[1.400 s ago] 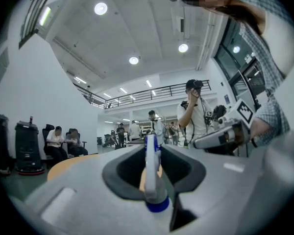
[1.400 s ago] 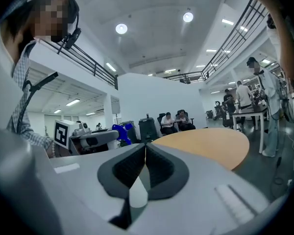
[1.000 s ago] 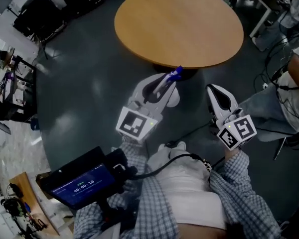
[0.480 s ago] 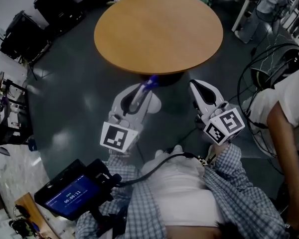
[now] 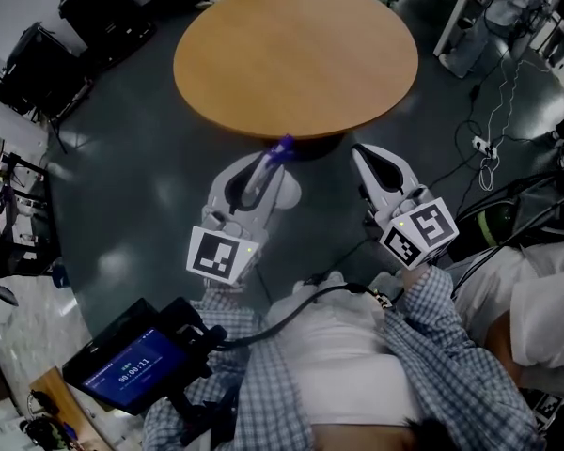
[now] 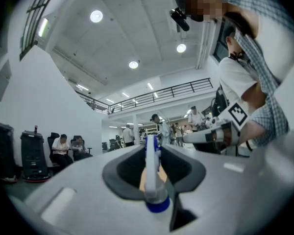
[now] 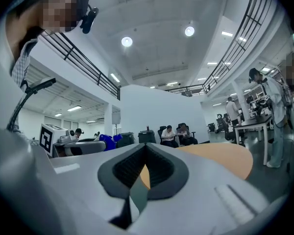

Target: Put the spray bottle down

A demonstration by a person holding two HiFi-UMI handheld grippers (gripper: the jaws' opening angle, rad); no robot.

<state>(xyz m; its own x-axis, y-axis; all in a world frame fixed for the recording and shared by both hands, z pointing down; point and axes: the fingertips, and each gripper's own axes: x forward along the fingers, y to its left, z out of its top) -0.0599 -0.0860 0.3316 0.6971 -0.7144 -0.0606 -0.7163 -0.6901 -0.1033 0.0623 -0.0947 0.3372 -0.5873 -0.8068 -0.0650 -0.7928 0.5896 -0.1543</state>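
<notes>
A white spray bottle (image 5: 261, 175) with a blue head (image 5: 282, 147) lies lengthwise between the jaws of my left gripper (image 5: 263, 163), which is shut on it just short of the near edge of the round wooden table (image 5: 296, 54). In the left gripper view the bottle (image 6: 152, 177) runs straight out along the jaws, its blue collar nearest the camera. My right gripper (image 5: 362, 156) hovers level beside it on the right, shut with nothing in it. The right gripper view shows its closed pads (image 7: 137, 168) and the table top (image 7: 220, 160) just beyond.
Dark grey floor surrounds the table. Cables and a power strip (image 5: 484, 153) lie at the right, black cases (image 5: 38, 50) at the upper left. A device with a lit screen (image 5: 132, 365) hangs at my lower left. A person (image 5: 545, 299) sits at the right edge.
The head view has swung, so the table sits further left and higher. Both grippers keep their pose, with the bottle still gripped. The person at the right has dropped lower in the frame.
</notes>
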